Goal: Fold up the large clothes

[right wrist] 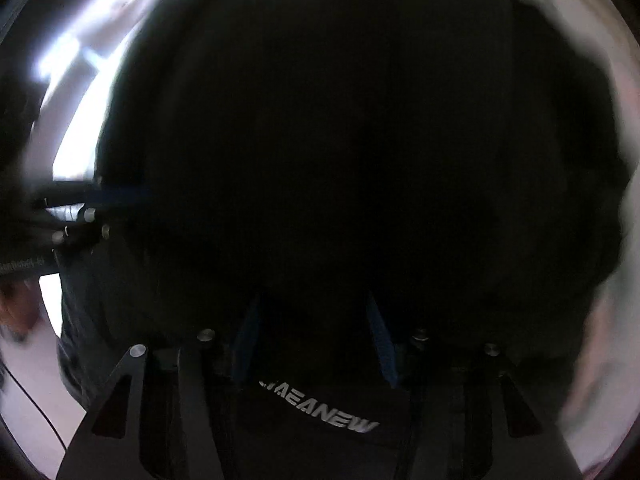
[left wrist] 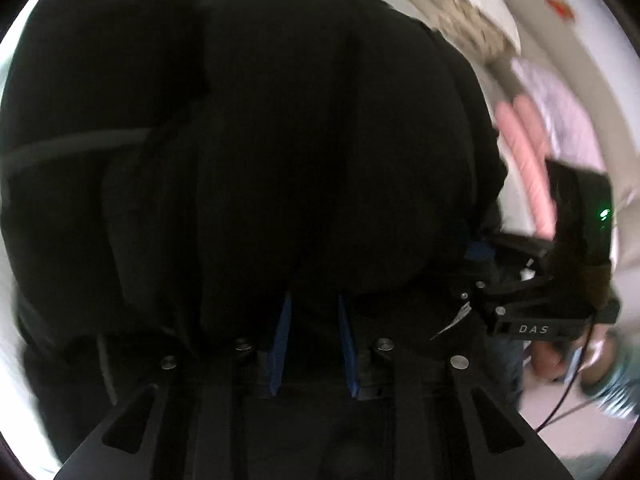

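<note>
While black garment [left wrist: 260, 140] fills both views, left claw [left wrist: 312, 312] gripping it, right claw [right wrist: 316, 320] clamped on it too.

Matt black cloth garment [left wrist: 280, 140] – soft (creased), blue-padded tongs [left wrist: 312, 344]

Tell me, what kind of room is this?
Probably a bedroom at home: behind the black garment lie pale bedding and a pink rolled cloth. Blur hides the rest.

My left gripper [left wrist: 312, 320] clamped black garment [left wrist: 260, 140] between its blue pads [left wrist: 280, 344], cloth filled most of the frame, my right gripper [left wrist: 540, 304] at right edge, pink fabric [left wrist: 528, 160] upper right.
</note>
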{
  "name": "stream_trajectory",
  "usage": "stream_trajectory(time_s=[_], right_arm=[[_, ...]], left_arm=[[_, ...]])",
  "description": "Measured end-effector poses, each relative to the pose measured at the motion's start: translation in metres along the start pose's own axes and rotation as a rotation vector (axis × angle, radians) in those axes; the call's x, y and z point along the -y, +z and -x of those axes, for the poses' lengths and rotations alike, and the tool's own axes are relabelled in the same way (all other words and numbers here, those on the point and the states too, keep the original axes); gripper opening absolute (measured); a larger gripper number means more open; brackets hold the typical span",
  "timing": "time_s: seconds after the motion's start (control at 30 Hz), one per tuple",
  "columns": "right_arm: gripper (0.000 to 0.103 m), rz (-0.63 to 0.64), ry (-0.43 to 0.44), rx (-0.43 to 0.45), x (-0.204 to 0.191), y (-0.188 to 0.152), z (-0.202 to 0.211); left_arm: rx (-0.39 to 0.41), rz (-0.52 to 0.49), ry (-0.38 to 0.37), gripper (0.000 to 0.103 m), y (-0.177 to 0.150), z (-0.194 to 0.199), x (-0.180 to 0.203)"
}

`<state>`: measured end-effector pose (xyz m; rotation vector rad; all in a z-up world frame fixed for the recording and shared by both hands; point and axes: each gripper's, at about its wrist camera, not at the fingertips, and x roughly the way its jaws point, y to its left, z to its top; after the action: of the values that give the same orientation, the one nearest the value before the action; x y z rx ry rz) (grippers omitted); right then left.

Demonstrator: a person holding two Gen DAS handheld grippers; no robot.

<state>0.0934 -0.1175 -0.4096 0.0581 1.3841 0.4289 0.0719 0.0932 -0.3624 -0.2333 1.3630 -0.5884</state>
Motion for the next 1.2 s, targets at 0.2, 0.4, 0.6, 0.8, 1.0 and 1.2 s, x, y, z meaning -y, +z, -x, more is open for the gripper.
stream_trajectory(time_s=[0.2, 0.4, 0.6, 0.8, 1.0, 1.2], right_arm=[[0.051, -0.038, 0.022, -0.013, -0.001, 0.005, 0.018], [0.054, -0.019, 0.024, 0.138, -0.01, 0.024, 0.095], [0.054, -0.063, -0.017, 0.264, -0.014, 0.081, 0.1], [0.039, -0.132, -0.114, 0.136, 0.008, 0.1, 0.02], [0.042, -0.18, -0.033, 0.173, 0.007, 0.09, 0.054], [0.048, -0.186, -0.014, 0.232, -0.001, 0.024, 0.104]], left_arm=[[0.059, -0.018, 0.008, 0.021, -0.01, 0.03, 0.01], [0.164, -0.112, 0.037, 0.027, 0.004, 0.086, 0.042], [0.21, -0.032, 0.087, 0.048, 0.027, 0.072, 0.026], [0.211, 0.095, -0.016, 0.033, 0.023, 0.027, -0.015], [0.216, 0.045, -0.04, 0.031, 0.006, 0.063, -0.009], [0.209, 0.162, -0.039, 0.03, -0.038, 0.109, -0.035]])
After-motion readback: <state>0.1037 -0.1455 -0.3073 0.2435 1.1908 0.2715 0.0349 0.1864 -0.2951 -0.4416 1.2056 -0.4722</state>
